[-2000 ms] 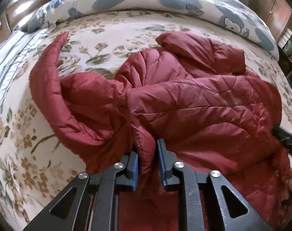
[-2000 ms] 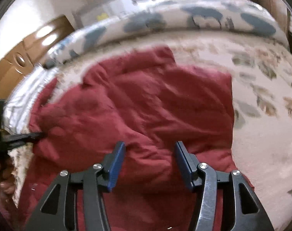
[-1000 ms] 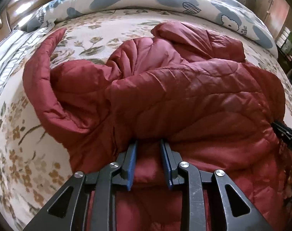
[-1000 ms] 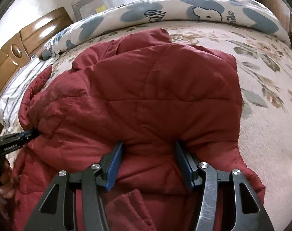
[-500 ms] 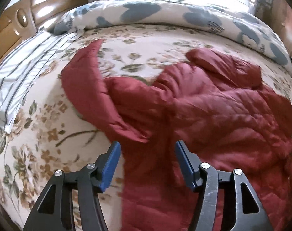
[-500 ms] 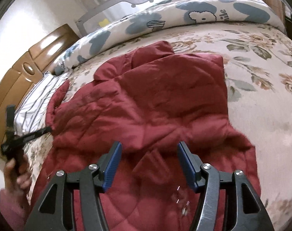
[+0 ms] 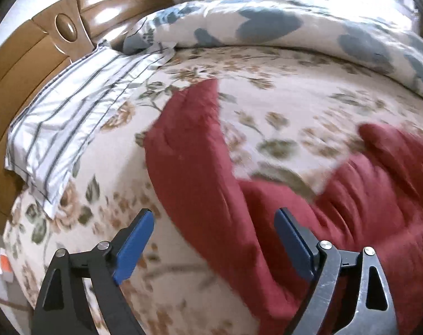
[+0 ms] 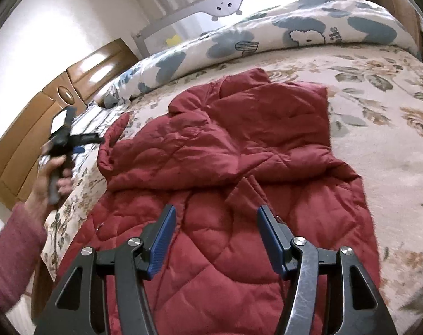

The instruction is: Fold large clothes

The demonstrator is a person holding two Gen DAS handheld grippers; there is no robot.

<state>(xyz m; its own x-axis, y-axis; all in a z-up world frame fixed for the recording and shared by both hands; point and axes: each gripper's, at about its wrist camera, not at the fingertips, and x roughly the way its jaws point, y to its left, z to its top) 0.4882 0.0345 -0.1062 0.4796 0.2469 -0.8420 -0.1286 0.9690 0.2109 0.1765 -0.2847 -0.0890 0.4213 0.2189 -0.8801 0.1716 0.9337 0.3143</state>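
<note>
1. Lying across the near half of a floral bedspread (image 8: pixel 379 145), a quilted red jacket (image 8: pixel 239 145) sits partly folded, its far portion doubled back toward the near edge in a lumpy flap.
2. Both tools hang empty above it: the right gripper (image 8: pixel 215 240) has its jaws spread wide over the jacket's near panel, and the left gripper (image 7: pixel 214 243), equally wide, hovers over a loose sleeve (image 7: pixel 189 145) that trails toward the striped pillow (image 7: pixel 71 117) on the far left.
3. Likeliest trouble is the puffy fill — an unpinned flap of this kind tends to spring open or slide off its lower layer.
4. The stray sleeve could end up bunched under the body if it is dragged in by too shallow a pinch.
5. Slick shell fabric may slip from the blue pads (image 8: pixel 162 241) — a deep bite looks safer.
6. Blur in the left view hides the sleeve's cuff.
</note>
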